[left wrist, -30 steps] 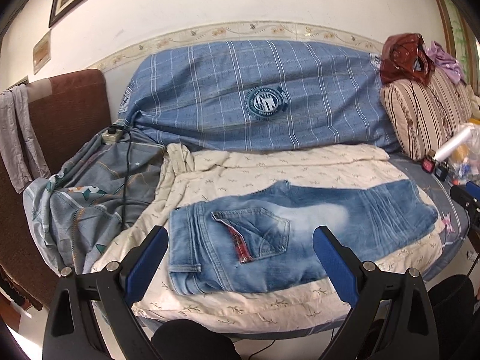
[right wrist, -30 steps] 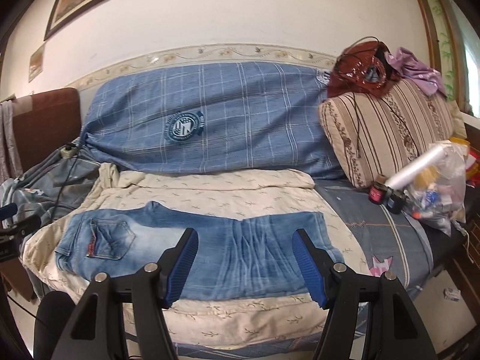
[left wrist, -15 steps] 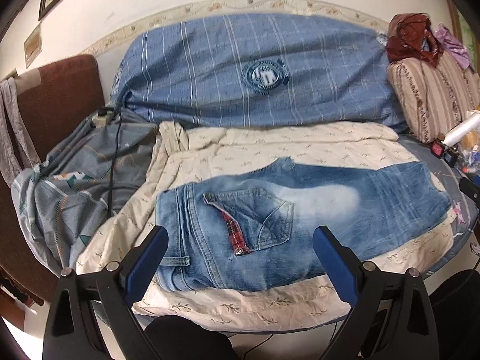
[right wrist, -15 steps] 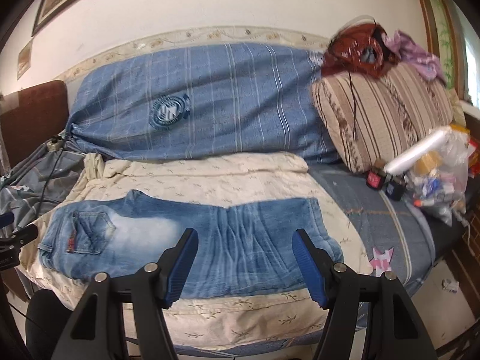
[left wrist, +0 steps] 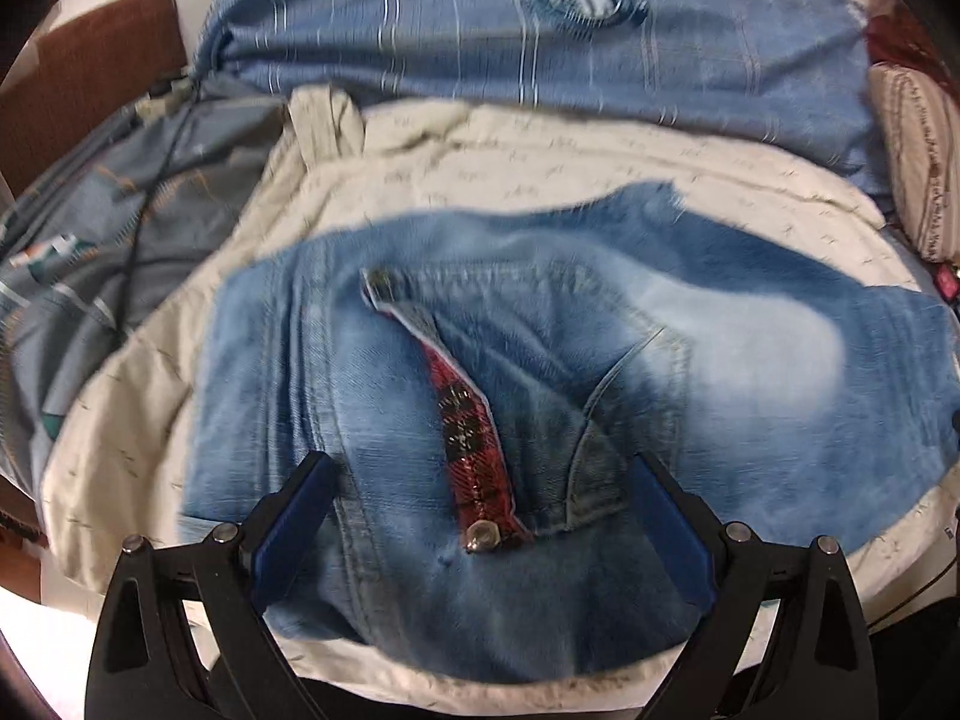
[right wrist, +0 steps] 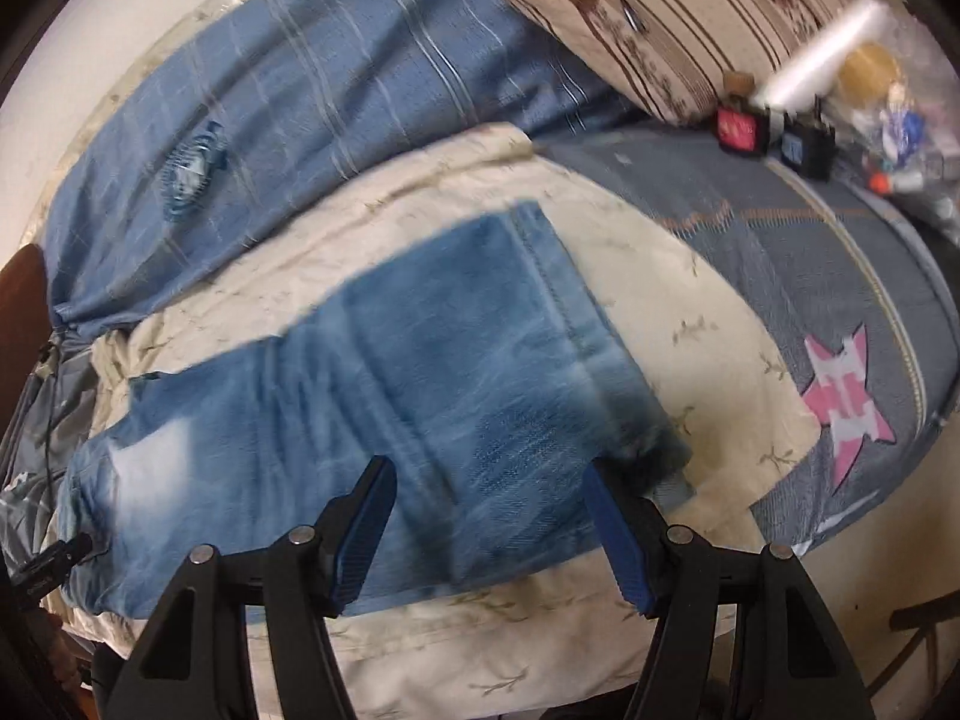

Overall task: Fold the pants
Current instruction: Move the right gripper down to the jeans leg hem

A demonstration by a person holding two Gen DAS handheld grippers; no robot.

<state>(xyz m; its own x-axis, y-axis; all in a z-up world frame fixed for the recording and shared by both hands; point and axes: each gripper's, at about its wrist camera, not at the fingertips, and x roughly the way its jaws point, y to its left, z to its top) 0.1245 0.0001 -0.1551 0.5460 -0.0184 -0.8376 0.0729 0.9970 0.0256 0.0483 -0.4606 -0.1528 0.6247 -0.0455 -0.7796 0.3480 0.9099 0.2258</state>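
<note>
Faded blue jeans (left wrist: 600, 372) lie flat on a cream sheet (left wrist: 540, 150), folded lengthwise, waist to the left and hems to the right. In the left wrist view the back pocket with its red plaid flap (left wrist: 474, 444) and metal snap sits between the fingers. My left gripper (left wrist: 480, 480) hovers open just above the seat, nothing pinched. In the right wrist view the jeans (right wrist: 420, 372) show their hem end (right wrist: 600, 336). My right gripper (right wrist: 489, 480) stands open over the lower leg near the hem, its blue pads apart.
A blue plaid cover (left wrist: 540, 48) drapes the sofa back. A grey quilt with a cable (left wrist: 120, 228) lies left. A striped pillow (right wrist: 660, 6), small boxes (right wrist: 744, 129) and a plastic bag of bits (right wrist: 888, 108) sit right. The sheet's front edge (right wrist: 480, 648) hangs over the seat.
Both grippers have dropped and tilted down toward the jeans, which now fill each view. The right one has rolled, so its scene looks slanted. The jeans have not moved.
</note>
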